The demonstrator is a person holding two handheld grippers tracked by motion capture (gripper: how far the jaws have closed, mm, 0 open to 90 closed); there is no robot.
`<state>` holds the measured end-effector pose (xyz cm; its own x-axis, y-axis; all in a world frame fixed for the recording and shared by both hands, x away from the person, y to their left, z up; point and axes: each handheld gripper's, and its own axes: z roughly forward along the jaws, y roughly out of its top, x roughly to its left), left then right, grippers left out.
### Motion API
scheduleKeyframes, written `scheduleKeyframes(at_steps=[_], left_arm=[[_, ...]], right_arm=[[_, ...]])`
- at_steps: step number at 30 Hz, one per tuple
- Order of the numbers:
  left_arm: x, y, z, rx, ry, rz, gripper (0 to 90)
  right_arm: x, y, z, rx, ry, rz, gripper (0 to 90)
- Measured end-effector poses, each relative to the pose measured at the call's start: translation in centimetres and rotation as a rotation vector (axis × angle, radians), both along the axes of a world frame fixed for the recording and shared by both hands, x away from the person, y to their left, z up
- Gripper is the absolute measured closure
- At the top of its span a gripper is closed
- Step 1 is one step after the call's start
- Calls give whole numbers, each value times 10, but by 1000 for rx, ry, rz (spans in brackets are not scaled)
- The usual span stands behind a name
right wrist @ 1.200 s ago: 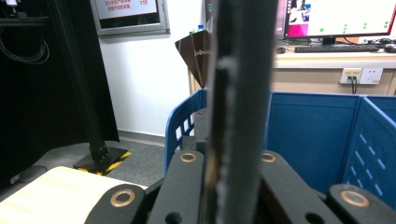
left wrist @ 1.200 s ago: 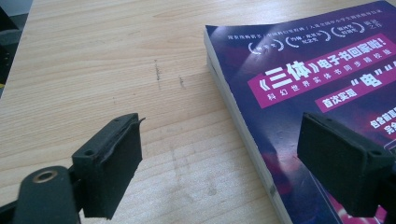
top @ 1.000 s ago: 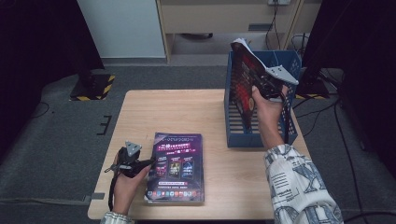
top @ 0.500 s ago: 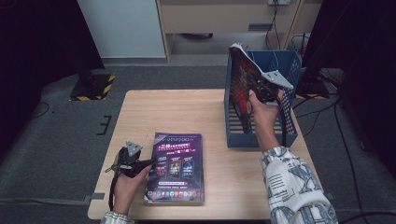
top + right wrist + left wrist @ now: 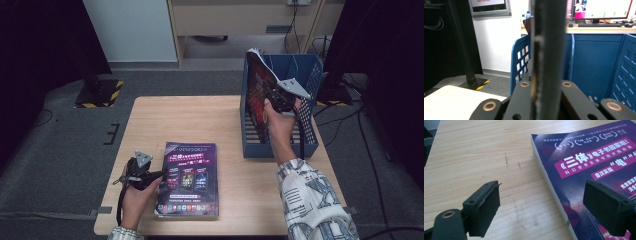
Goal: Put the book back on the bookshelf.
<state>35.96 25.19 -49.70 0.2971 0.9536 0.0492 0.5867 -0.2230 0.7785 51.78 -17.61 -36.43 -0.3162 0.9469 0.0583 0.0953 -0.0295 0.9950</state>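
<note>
Two grippers: right gripper (image 5: 280,95) clamped on upright magazine (image 5: 260,90) over blue bin (image 5: 310,75); left gripper (image 5: 160,175) wide open, empty, beside book (image 5: 190,180) flat on table (image 5: 200,120)

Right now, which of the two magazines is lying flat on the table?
The purple-covered magazine by the left gripper lies flat. The other magazine stands upright in the blue rack, clamped in the right gripper.

Even overhead light on the pale bench (image 5: 210,120); surrounding room dark. Soft shadows, mild cover glare; the nearest edge-on object is blurred.
</note>
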Motion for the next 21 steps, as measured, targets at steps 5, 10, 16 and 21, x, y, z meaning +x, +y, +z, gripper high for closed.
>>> scheduleKeyframes(at_steps=[5,10,16,21], left_arm=[[0,0,0,4,3,-4,135],[0,-1,0,6,4,-8,135],[0,-1,0,6,3,-7,132],[0,-1,0,5,3,-7,132]], right_arm=[[-1,2,-2,-12,2,-13,869],[0,5,-3,-12,7,-6,868],[-1,10,-4,-20,14,-6,867],[-3,15,-7,-35,23,-5,867]])
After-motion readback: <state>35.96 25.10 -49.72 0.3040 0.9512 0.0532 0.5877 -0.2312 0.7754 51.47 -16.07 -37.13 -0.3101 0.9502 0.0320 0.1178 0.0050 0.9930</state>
